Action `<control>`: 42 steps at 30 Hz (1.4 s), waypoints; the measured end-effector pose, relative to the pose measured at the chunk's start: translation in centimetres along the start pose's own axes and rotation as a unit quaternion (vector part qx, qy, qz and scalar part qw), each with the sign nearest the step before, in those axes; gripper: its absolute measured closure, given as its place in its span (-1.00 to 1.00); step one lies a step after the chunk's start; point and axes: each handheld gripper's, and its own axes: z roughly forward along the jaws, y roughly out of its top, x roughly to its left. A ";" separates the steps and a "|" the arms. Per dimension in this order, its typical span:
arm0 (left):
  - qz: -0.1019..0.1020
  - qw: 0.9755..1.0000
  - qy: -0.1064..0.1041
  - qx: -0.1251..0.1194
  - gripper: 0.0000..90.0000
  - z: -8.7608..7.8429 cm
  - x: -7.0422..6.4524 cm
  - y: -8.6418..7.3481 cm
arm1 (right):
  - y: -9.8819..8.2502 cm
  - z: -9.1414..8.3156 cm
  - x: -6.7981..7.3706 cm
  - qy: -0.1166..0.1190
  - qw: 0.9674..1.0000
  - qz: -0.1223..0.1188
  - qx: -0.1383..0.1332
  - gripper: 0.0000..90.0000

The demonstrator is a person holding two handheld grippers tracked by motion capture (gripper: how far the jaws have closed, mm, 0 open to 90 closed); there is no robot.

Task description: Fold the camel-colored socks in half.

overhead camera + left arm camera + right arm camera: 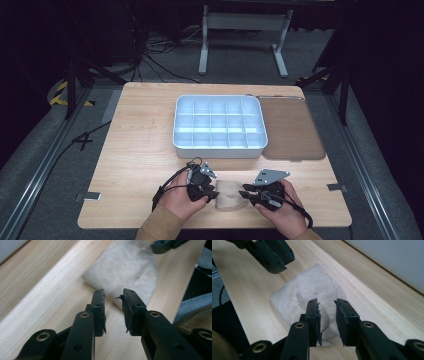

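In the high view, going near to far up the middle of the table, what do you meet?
Folded beige cloth between the two grippers → bare wooden table → white compartment tray → table's far edge.

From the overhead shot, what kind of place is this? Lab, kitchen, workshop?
Most likely a lab set up for recording manipulation, not a home. A light wooden table stands on grey carpet, black cables trail across the floor behind it, and dark metal frame rails flank the table under black surroundings.
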 end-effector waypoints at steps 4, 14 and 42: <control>-0.011 1.000 0.013 -0.003 0.64 0.0 0.5 -0.2 | 0.2 0.2 0.2 0.008 1.000 0.012 -0.005 0.69; -0.015 0.999 0.021 0.022 0.71 1.1 0.8 -0.4 | 0.8 1.7 0.3 0.036 0.998 0.046 -0.009 0.84; 0.021 1.000 0.001 0.008 0.79 2.3 -0.3 0.2 | 0.3 3.1 0.6 0.006 1.000 -0.001 0.019 0.89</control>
